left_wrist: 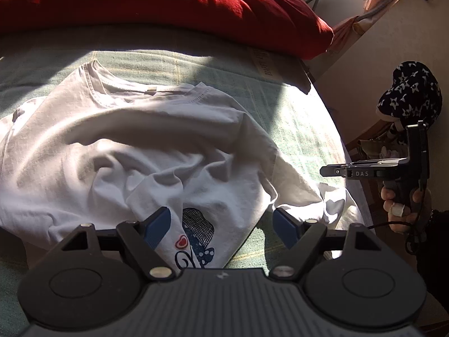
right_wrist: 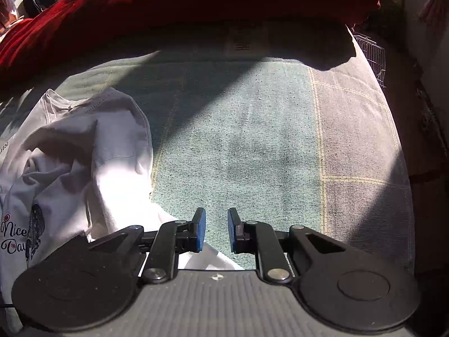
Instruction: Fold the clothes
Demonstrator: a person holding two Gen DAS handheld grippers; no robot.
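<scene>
White cotton T-shirt [left_wrist: 118,146] with a printed front lay rumpled on a pale green woven bedspread [left_wrist: 303,118], its ribbed neckline toward a dark red cushion [left_wrist: 196,2] at the far edge. One fold turned part of the print upward, showing a small red heart and a navy dotted figure; in the right wrist view the words "Nice Day" were readable at the shirt's [right_wrist: 84,168] left side.

Left gripper [left_wrist: 223,226] hung over the shirt's near hem with its blue pads spread wide, one pad just beside the turned-up fold, nothing pinched between them. Right gripper [right_wrist: 216,231] stood over bare bedspread [right_wrist: 252,140] at the shirt's right edge, its blue pads nearly together but with a narrow gap, gripping nothing; a white corner of cloth lay beneath it. From the left wrist view, a hand [left_wrist: 404,210] held that right gripper's black handle beyond the bed's edge.
</scene>
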